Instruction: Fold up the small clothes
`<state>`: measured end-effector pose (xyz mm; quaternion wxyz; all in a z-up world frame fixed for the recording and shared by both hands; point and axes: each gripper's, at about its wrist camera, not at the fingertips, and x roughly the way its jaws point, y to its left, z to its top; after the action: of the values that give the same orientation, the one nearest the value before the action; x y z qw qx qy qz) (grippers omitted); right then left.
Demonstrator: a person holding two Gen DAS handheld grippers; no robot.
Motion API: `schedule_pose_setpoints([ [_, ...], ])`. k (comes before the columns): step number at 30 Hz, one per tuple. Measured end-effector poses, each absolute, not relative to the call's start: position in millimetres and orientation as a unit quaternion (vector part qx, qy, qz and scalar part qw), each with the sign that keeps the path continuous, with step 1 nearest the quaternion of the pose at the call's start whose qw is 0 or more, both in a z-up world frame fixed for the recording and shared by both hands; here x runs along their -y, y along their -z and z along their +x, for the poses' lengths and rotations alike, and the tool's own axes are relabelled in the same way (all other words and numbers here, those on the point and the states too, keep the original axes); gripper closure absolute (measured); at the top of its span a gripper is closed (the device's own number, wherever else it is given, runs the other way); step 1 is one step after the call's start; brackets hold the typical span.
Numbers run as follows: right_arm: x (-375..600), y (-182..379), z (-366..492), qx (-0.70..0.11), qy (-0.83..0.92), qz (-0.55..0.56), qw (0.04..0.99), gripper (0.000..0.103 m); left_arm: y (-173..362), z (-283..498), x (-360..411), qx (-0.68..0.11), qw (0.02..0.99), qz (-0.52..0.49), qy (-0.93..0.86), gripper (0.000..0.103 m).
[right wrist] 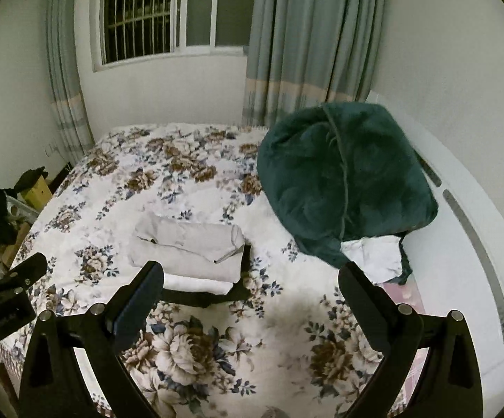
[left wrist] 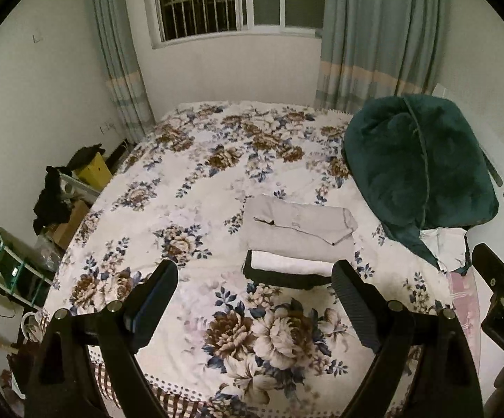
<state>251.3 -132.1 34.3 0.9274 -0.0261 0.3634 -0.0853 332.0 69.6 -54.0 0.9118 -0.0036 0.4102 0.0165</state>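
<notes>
A stack of folded clothes lies on the floral bedspread point(left wrist: 189, 181): a beige folded garment point(left wrist: 297, 226) on top, a white one point(left wrist: 287, 264) under it, a black one point(left wrist: 280, 278) at the bottom. The stack also shows in the right wrist view, with the beige garment point(right wrist: 185, 244) on top. My left gripper point(left wrist: 255, 278) is open and empty, held above the bed just in front of the stack. My right gripper point(right wrist: 252, 278) is open and empty, to the right of the stack. Each gripper shows at the edge of the other's view.
A dark green plush blanket point(left wrist: 415, 170) is heaped at the bed's right side, with white cloth point(left wrist: 447, 244) under its near edge. A white headboard point(right wrist: 478, 244) runs along the right. Boxes and dark clothes point(left wrist: 53, 202) clutter the floor at left.
</notes>
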Motion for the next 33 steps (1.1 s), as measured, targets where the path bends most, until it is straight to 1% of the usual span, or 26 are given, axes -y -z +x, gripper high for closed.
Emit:
schedule_pose_setpoints([
  [5,129,-63,216,-0.347,0.077,-0.016,0.934,0.001,38,307,-71,-0.398,0.917,0.005,-0.021,0.013],
  [10,127,-76,193,-0.333,0.076,-0.016,0.940,0.001,25,288,-72,-0.386,0.922,0.003,-0.021,0.013],
  [18,127,-80,185,-0.333,0.073,-0.013,0.940,0.001,18,272,-74,-0.375,0.926,0.005,-0.027,0.013],
  [33,124,-82,180,-0.330,0.074,-0.014,0.941,0.001,11,266,-78,-0.365,0.930,-0.008,-0.042,0.013],
])
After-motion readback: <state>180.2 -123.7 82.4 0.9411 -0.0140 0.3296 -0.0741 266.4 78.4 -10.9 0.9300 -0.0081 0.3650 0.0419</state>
